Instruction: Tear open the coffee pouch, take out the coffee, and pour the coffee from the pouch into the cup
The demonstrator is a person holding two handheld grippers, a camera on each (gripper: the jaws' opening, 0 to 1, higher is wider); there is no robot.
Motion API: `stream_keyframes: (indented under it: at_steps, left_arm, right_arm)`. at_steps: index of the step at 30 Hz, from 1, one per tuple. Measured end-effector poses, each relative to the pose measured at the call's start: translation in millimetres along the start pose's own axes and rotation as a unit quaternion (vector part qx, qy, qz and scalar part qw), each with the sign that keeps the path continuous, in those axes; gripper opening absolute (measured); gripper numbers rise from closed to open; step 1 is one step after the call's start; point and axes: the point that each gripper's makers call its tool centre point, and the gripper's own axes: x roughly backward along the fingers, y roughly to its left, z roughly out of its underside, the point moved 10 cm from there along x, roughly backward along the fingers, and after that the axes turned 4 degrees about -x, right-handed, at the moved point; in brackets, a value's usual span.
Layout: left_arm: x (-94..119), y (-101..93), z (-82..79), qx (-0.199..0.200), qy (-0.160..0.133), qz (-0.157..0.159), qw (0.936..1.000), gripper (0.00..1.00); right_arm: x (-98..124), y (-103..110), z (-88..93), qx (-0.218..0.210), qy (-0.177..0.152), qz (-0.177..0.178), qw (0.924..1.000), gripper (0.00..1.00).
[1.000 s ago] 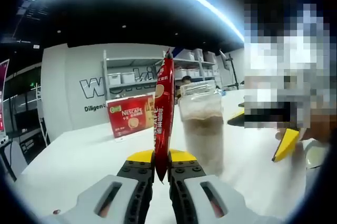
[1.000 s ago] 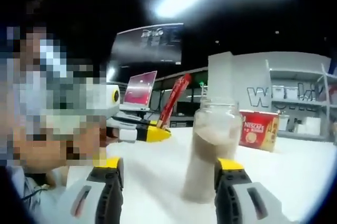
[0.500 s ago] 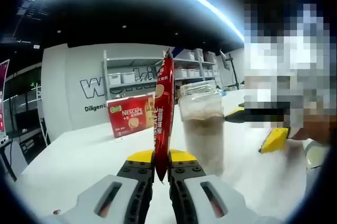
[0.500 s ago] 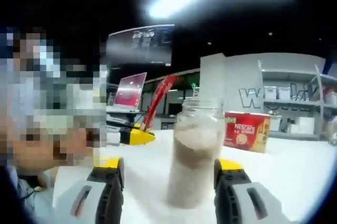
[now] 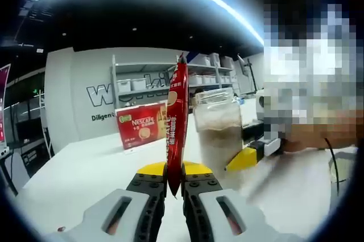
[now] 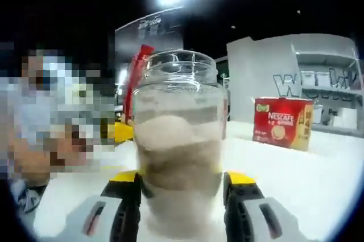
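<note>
A red coffee stick pouch (image 5: 177,122) stands upright, pinched at its lower end by my left gripper (image 5: 175,182), which is shut on it. Just right of the pouch is a glass jar (image 5: 219,139) partly filled with pale brown drink. My right gripper (image 5: 244,159) comes in from the right beside that jar, blurred. In the right gripper view the jar (image 6: 179,139) sits close up between my right gripper's (image 6: 182,182) jaws, which press on both its sides. The red pouch (image 6: 136,71) rises behind the jar's left edge, above the left gripper's yellow tip (image 6: 122,131).
A red Nescafe box (image 5: 139,123) stands further back on the white table (image 5: 74,168); it is also right of the jar as the Nescafe box (image 6: 282,122). Shelving with bins (image 5: 142,85) lines the far wall. A person's hand holds the right gripper.
My right gripper moved forward onto the jar, which now sits between its jaws; the jaws have narrowed onto it. The left gripper and pouch have stayed still.
</note>
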Motion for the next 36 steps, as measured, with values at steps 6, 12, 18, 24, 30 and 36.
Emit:
stream_keyframes:
  at_steps: [6,12,18,24,30,36]
  left_arm:
    - [-2,0.7,0.4,-0.001,0.001,0.001,1.0000,0.12]
    - [2,-3.7,-1.2,0.002,0.001,-0.002,1.0000,0.12]
    - [13,-9.5,-14.9,-0.008,-0.001,-0.007,0.9999,0.12]
    - [31,-33.3,-42.5,-0.031,-0.006,0.036,0.9989,0.12]
    - [31,-53.8,-60.2,0.048,0.007,0.173,0.9837,0.11]
    - [37,-67.4,-68.6,0.143,0.002,0.377,0.9151,0.11]
  right_arm:
    - [-1,-2,-0.1,0.013,-0.002,-0.018,0.9998,0.54]
    - [6,2,1.4,0.015,-0.002,-0.029,0.9995,0.54]
    - [16,6,1.8,0.027,0.009,-0.032,0.9991,0.66]
    - [59,36,-19.2,-0.067,-0.112,0.002,0.9914,0.69]
    - [81,81,-48.9,-0.070,-0.169,-0.048,0.9819,0.61]
    - [78,96,-61.2,-0.116,-0.192,-0.132,0.9656,0.41]
